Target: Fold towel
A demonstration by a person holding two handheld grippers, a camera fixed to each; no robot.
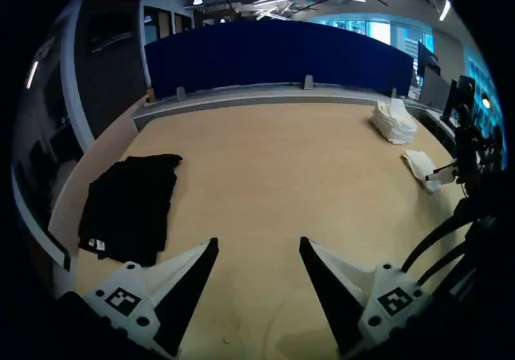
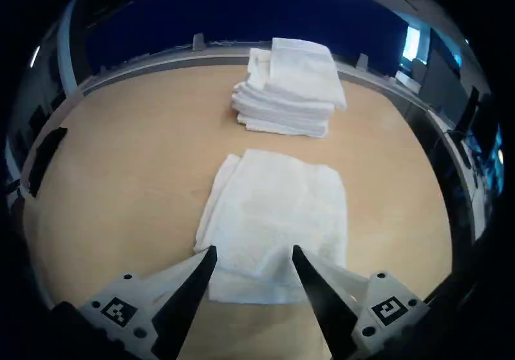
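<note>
A broad, light wooden table [image 1: 270,167] spreads out ahead of both grippers. Along its far edge, straight ahead of the left gripper [image 1: 258,241], stands a long dark blue partition screen [image 1: 277,57].

In the left gripper view, a flat heap of black cloth [image 1: 129,205] lies on the table ahead and to the left of the fingers, near the left finger but apart from it. Far off to the right sits a neat stack of folded white towels [image 1: 394,120].

In the right gripper view that stack lies straight ahead, well beyond the fingertips. Between it and the right gripper [image 2: 253,248] a single white terry towel [image 2: 277,212] is spread on the table, roughly square and already doubled over, with layered edges showing along its left and near sides. It lies apart from the stack.

The right gripper's fingers are spread wide with nothing between them, their tips over the towel's near edge. They seem to hover just above it, though contact is hard to judge from this angle. The left gripper is likewise spread wide and empty, over bare wood.
</note>
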